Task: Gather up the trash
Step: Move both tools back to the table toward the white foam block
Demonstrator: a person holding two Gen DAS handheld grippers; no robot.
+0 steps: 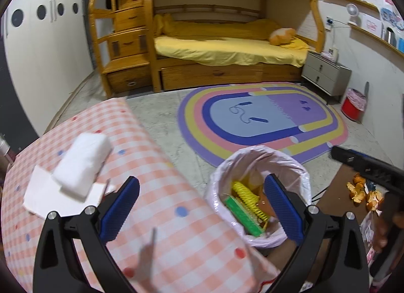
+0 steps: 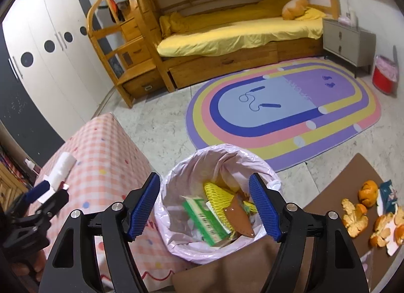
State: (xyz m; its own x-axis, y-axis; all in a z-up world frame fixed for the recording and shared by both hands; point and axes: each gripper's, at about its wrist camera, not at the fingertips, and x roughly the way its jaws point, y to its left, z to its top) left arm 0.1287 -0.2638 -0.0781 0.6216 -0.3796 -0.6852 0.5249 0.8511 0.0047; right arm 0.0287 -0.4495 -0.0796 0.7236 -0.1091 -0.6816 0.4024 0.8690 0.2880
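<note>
Both grippers, left [image 1: 200,209] and right [image 2: 204,209], are hanging spread and empty over our bin [image 2: 176,242]; we are judging peels [image 2: 353,217] on the surface [image 2: 328,199] need pinching next.

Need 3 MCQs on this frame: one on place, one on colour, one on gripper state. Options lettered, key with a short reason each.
1. Where do the orange peels lie?
A. on the brown surface right of the bin
B. on the checked cloth
C. on the rug

2. What colour is the foam net in the bin?
A. red
B. yellow
C. blue

3. How does the right gripper stand?
A. shut on a wrapper
B. shut, holding nothing
C. open over the bin

Key: 1 A, peels sit on brown board; 2 B, the net is yellow; 3 C, fingers spread apart, nothing between them.
</note>
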